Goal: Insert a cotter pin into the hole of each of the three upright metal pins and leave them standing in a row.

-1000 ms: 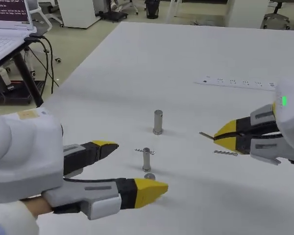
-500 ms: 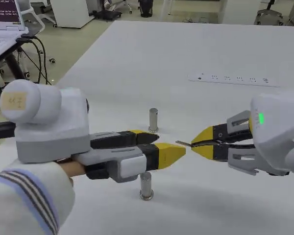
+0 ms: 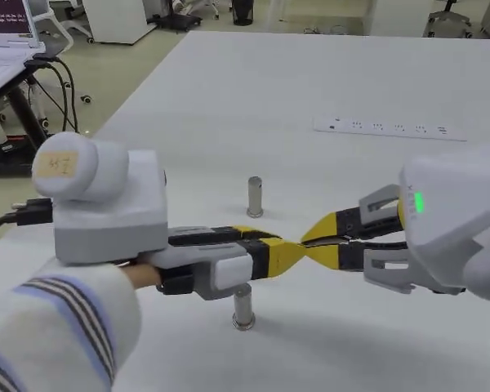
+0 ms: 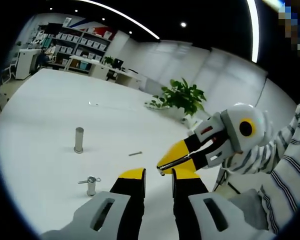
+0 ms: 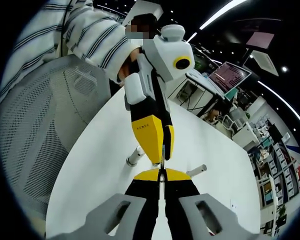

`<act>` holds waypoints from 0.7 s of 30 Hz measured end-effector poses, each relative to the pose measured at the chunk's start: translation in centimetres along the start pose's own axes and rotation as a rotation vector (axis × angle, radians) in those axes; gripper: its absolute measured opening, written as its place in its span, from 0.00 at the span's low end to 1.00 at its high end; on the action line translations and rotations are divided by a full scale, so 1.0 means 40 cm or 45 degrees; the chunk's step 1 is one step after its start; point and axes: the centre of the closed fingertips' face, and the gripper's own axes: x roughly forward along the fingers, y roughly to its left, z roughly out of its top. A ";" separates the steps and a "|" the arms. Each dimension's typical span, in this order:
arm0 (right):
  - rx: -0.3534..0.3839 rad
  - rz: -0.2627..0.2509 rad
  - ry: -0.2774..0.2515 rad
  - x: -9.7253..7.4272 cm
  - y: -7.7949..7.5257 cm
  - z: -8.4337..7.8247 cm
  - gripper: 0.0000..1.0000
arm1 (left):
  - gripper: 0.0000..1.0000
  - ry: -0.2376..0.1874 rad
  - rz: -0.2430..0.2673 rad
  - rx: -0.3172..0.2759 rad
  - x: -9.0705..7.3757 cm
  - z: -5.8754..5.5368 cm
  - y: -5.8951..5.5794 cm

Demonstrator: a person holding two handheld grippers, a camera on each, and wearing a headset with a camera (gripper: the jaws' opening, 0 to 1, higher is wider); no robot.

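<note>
From the jaws' tips, one metal pin (image 3: 254, 196) stands at 11 o'clock, another pin (image 3: 243, 309) at 7. The bench (image 3: 253, 90) at 12 is open.

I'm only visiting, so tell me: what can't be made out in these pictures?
Head view: the left gripper covers the middle metal pin, which stands clear in the left gripper view.
Head view: the cotter pin in the right gripper is lost where the yellow tips meet.
Right gripper view: the metal pins are too small to show their holes.
</note>
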 end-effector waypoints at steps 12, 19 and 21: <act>-0.021 -0.009 -0.030 -0.003 0.004 0.027 0.00 | 0.01 -0.016 -0.022 -0.032 -0.005 -0.003 -0.006; -0.034 -0.006 -0.040 -0.005 0.008 0.036 0.00 | 0.00 -0.024 -0.027 -0.064 -0.011 -0.007 -0.013; -0.031 -0.008 -0.047 -0.005 0.010 0.038 0.00 | 0.00 -0.019 -0.018 -0.060 -0.013 -0.008 -0.013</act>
